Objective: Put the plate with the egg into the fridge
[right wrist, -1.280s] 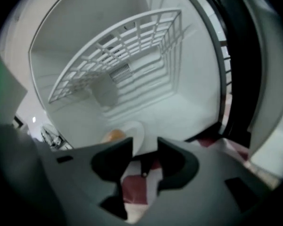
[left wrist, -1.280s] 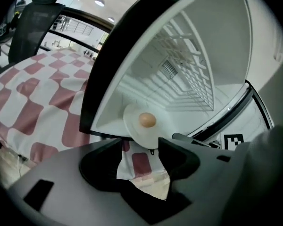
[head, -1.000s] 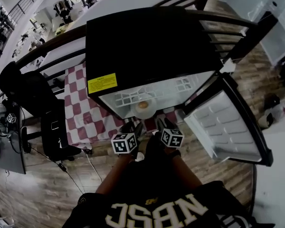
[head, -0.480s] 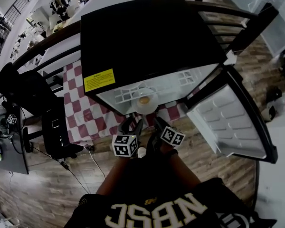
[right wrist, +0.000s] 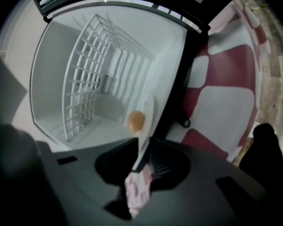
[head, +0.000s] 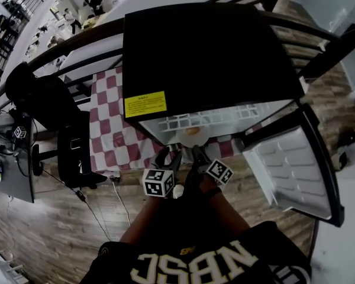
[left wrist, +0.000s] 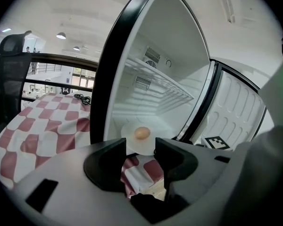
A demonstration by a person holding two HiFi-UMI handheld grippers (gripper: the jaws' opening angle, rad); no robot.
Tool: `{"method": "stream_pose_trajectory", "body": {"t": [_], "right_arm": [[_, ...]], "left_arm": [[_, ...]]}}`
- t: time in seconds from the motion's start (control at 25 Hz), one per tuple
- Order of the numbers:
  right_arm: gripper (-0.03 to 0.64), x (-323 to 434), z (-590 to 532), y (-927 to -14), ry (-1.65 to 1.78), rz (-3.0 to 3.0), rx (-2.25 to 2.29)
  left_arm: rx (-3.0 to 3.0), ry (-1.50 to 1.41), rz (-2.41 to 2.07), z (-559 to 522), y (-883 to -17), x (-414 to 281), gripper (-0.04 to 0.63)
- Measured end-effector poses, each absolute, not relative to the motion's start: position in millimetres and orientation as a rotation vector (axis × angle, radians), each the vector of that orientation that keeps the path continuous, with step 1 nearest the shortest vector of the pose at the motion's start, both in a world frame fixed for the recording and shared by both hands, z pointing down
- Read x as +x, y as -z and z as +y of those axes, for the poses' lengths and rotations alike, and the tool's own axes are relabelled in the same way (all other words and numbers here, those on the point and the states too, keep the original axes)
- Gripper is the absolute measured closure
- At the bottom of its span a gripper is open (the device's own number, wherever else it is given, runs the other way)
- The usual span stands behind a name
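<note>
A white plate [head: 191, 133] with a brown egg [head: 192, 131] rests on the floor of the open fridge [head: 207, 58], at its front edge. My right gripper [head: 198, 154] is rolled on its side. Its jaws have just been closing and now pinch the plate's near rim [right wrist: 146, 121], with the egg [right wrist: 136, 120] just beyond. My left gripper [head: 167, 157] hangs just short of the plate [left wrist: 141, 136]. Its jaws have just been closing a little, but they are still open with nothing between them.
The fridge door [head: 290, 164] stands swung open to the right. A wire shelf [right wrist: 89, 79] sits inside the fridge. A red-and-white checkered cloth [head: 115, 135] covers the surface under the fridge. A black office chair [head: 41, 99] stands at the left, and a railing runs behind.
Both grippers have edged toward the fridge opening. The right gripper's marker cube has tipped over as that gripper rolled. The plate stays at the fridge's front edge.
</note>
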State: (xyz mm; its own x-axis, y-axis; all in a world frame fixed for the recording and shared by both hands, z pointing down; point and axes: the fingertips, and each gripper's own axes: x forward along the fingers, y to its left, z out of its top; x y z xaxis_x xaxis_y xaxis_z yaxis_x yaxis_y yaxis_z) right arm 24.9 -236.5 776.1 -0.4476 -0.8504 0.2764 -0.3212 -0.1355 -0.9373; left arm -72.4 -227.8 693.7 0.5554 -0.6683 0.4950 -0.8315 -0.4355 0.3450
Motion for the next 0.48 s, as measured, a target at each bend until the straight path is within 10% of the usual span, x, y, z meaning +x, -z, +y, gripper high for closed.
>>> {"method": "stream_pose_trajectory", "body": {"t": [0.48], "right_arm": [[0.561,19.8,-272.5,-775.7,1.718,1.636,-1.299]], "left_arm": [[2.149,-0.334,-1.295,-250.1,-695.5,-91.7,0.387]]}}
